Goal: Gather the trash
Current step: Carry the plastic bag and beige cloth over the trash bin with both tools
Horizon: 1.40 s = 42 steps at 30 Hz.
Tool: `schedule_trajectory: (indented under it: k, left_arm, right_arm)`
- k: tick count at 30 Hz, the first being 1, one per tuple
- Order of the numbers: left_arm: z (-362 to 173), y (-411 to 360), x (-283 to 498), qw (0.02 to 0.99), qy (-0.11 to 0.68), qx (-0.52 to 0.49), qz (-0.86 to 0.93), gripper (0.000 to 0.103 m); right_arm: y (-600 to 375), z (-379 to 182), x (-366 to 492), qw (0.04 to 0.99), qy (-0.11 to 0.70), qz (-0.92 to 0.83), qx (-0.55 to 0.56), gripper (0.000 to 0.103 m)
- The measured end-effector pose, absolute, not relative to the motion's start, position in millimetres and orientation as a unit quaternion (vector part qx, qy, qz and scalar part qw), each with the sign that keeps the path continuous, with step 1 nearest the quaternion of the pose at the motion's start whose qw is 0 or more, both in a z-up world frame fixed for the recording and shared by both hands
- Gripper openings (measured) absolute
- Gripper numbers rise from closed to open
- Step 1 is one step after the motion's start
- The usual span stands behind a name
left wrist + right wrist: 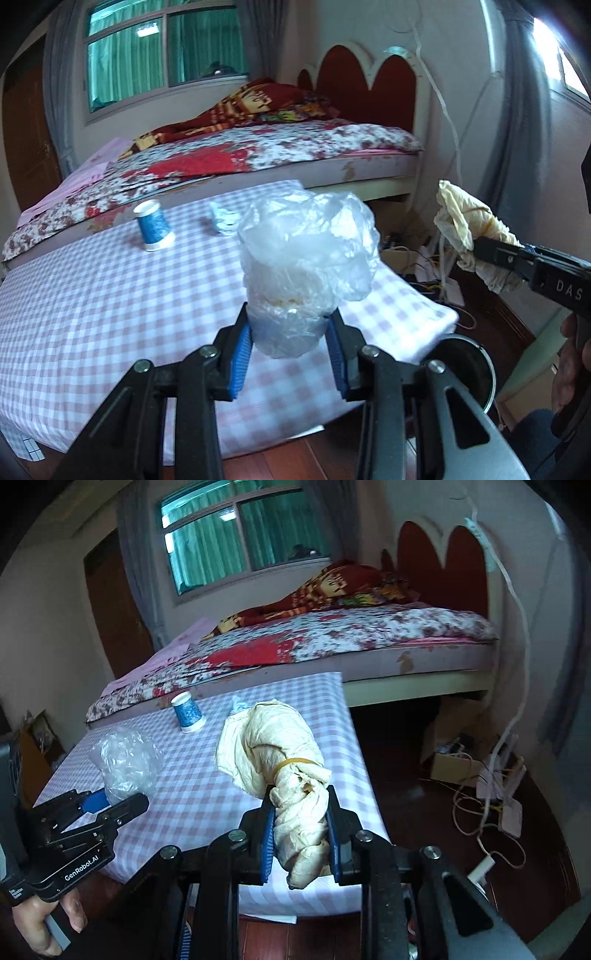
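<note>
Left gripper (291, 354) clamped on clear bag (306, 254), right gripper (301, 843) on cream bundle (284, 764), above table edge (354, 738).

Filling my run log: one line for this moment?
left gripper: shut on clear bag | right gripper: shut on cream bag | cup: on table

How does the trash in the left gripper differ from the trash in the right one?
The clear plastic bag is see-through and loosely crumpled; the cream bag is opaque and twisted tight. The cream bag has a yellow rubber band round it; no tie shows on the clear plastic bag. Both are clamped, lifted off the checked tablecloth.
</note>
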State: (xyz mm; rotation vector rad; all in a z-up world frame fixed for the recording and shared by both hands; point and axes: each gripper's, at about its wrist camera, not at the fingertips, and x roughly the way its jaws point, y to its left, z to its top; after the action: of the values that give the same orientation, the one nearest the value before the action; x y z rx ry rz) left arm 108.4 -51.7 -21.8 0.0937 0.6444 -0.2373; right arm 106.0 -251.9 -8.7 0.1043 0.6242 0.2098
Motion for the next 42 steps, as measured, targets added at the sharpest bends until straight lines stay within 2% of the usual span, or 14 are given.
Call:
schedule_trajectory:
  k: [29, 42]
  left_arm:
    - [-59, -203, 52, 0.893, 0.346, 0.085, -0.275, 0.038]
    - [-109, -242, 49, 0.852, 0.406, 0.101, -0.316, 0.038]
  right_arm:
    - [-385, -36, -10, 0.942, 0.317, -0.032, 0.107, 0.024]
    - [-422, -90, -27, 0.918, 0.372, -0.049, 0.129, 0.024]
